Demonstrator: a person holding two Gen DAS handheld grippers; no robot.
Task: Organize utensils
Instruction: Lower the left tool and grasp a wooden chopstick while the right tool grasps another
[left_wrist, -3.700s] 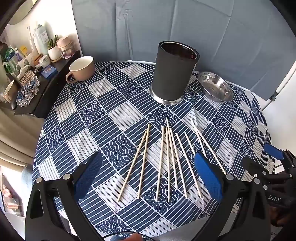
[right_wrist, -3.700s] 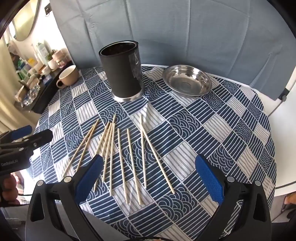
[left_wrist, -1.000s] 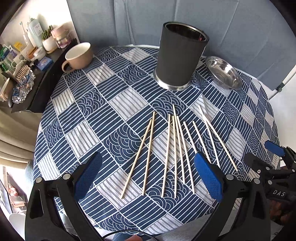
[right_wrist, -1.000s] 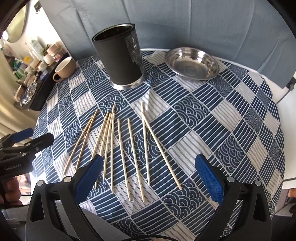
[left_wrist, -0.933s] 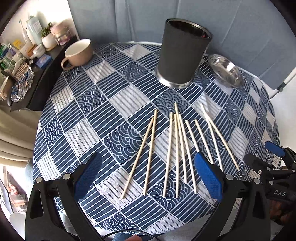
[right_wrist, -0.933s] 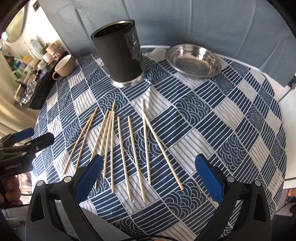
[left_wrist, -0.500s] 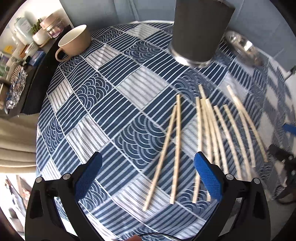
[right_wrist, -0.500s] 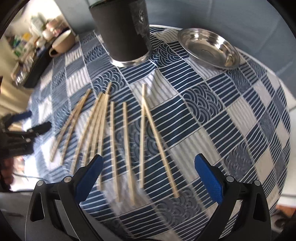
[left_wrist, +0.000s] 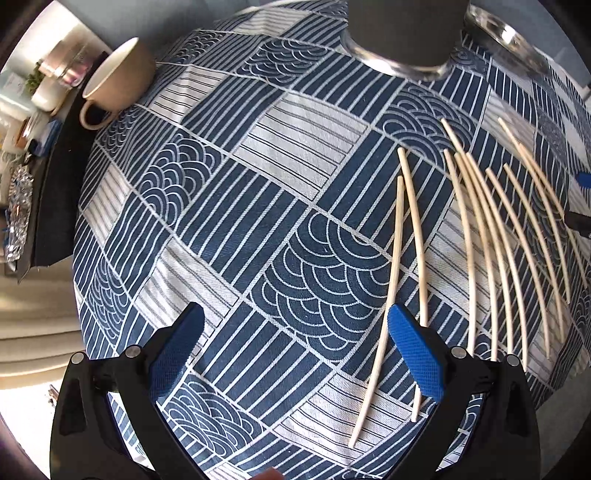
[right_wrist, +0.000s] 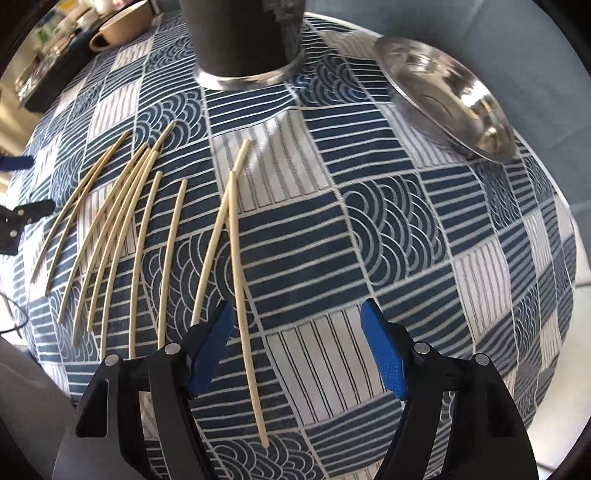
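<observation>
While the holder's (left_wrist: 402, 33) top is cropped, chopsticks (left_wrist: 480, 240) show.

Left gripper (left_wrist: 295, 354): jaws spread wide, blue pads (left_wrist: 415, 354) facing inward, angled downward.
Right gripper (right_wrist: 297, 350): jaws likewise apart, nothing between, tilted down.

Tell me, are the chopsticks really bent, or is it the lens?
Left wrist view: the chopsticks bow near the rim, so fisheye distortion is likely. Right wrist view: they bow too, and the steel dish shows glare.
</observation>
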